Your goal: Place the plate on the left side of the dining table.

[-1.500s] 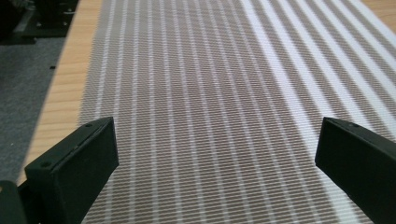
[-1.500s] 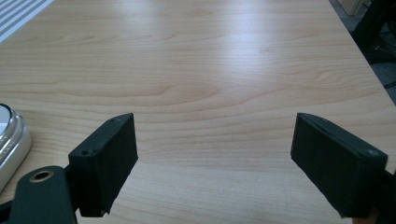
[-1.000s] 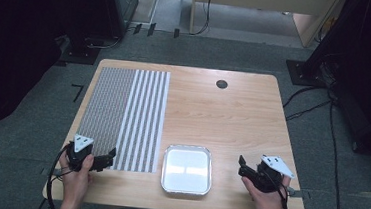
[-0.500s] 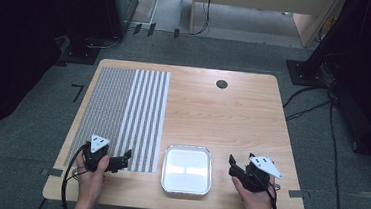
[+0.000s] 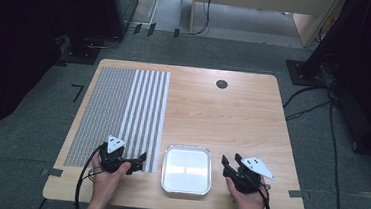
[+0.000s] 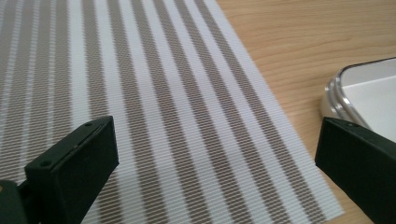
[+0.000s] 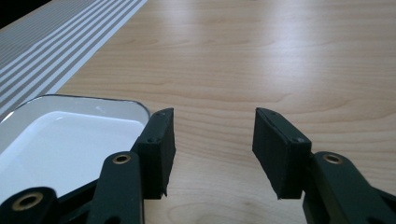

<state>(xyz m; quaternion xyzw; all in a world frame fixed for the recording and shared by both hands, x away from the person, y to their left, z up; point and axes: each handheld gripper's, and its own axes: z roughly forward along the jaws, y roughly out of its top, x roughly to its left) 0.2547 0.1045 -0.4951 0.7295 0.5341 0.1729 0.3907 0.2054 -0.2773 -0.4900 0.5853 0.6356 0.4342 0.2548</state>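
A white square tray [image 5: 187,169] with a metal rim rests near the table's front edge, its rim in the left gripper view [image 6: 337,95] and its corner in the right gripper view [image 7: 70,135]. My left gripper [image 5: 141,159] hovers over the striped mat [image 5: 122,114] just left of the tray, jaws wide open and empty [image 6: 210,154]. My right gripper [image 5: 229,163] sits just right of the tray. Its jaws have just been closing and stand half apart with nothing between them [image 7: 212,135]; the left jaw is by the tray's corner.
The wooden table [image 5: 212,116] has a dark round grommet hole [image 5: 221,84] near its far edge. The striped mat [image 6: 154,107] covers the left part of the table. Cables [image 5: 84,182] trail off the front edge from both grippers.
Both hands moved inward toward the tray. The left gripper shifted right along the mat's front; the right gripper shifted left, and its jaws narrowed.
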